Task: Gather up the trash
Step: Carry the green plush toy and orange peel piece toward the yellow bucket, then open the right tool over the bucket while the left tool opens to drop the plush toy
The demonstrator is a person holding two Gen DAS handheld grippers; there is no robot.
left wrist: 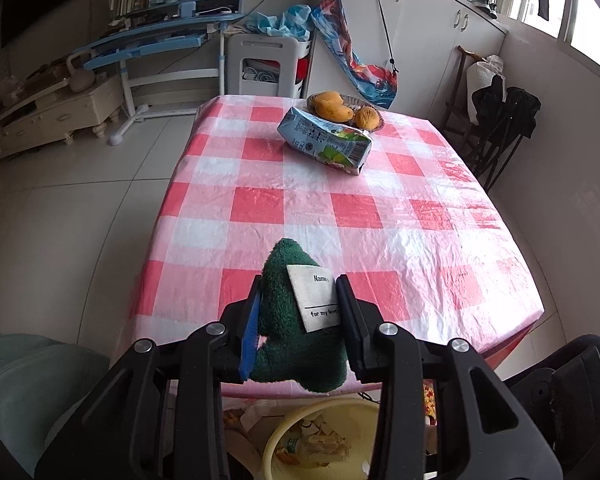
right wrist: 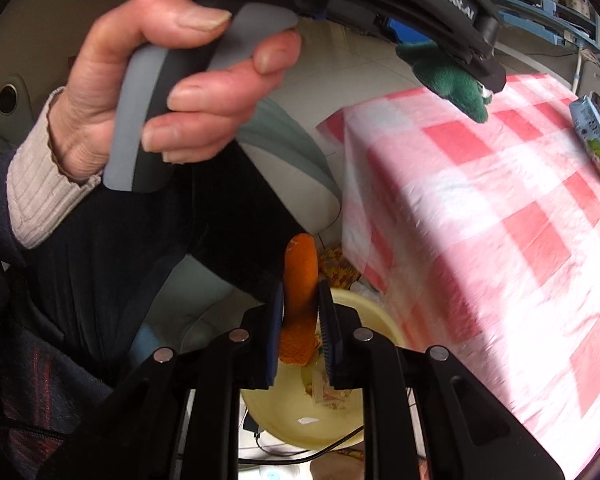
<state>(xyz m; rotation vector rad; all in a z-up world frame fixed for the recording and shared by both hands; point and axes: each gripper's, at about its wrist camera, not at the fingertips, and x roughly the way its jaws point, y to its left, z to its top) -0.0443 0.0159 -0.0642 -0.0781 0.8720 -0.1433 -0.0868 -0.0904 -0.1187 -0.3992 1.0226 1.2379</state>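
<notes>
My left gripper (left wrist: pixel 300 292) is shut on a dark green plush toy (left wrist: pixel 296 340) with a white name tag, held above the near edge of the table; the toy also shows in the right wrist view (right wrist: pixel 456 84). My right gripper (right wrist: pixel 301 292) is shut on an orange peel (right wrist: pixel 300 292), held above a pale yellow basin (right wrist: pixel 300 424) on the floor that holds trash; the basin also shows in the left wrist view (left wrist: pixel 276 440). A crushed drink carton (left wrist: pixel 326 140) lies on the far part of the table and at the right edge of the right wrist view (right wrist: pixel 596 144).
The table has a pink and white checked cloth (left wrist: pixel 320 220). A dish of mangoes (left wrist: pixel 346 110) stands behind the carton. A pale green chair (left wrist: pixel 32 392) stands left of the table. A person's hand (right wrist: pixel 160 92) holds the left gripper's handle.
</notes>
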